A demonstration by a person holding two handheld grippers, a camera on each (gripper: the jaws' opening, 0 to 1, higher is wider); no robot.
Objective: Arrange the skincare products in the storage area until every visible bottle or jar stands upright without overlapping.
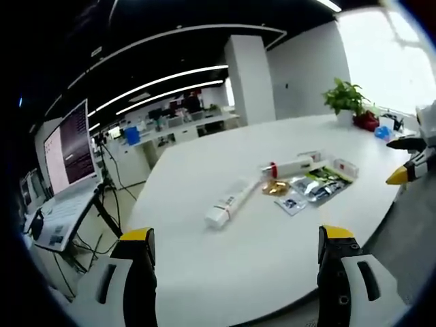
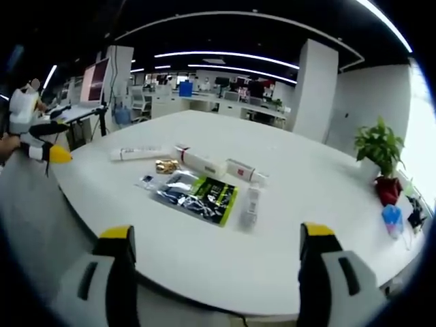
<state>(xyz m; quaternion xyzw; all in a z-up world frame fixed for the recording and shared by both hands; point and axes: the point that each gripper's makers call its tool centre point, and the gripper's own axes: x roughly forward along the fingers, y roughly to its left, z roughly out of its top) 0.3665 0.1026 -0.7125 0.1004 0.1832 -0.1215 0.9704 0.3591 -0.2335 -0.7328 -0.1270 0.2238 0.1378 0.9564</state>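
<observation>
Both grippers, left [image 1: 235, 248] and right [image 2: 214, 248], hovered with jaws apart and empty over the round white table [image 2: 204, 252]; long white plastic tube [image 1: 230, 201] lay flat beside the green-black foil sachet [image 2: 216, 194].

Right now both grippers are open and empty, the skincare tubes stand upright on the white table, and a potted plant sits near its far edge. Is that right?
Not quite. The skincare tubes lie on their sides, as the white tube shows in the left gripper view. The rest holds: the left gripper and right gripper are open and empty, and the potted plant sits near the far edge of the white table.
</observation>
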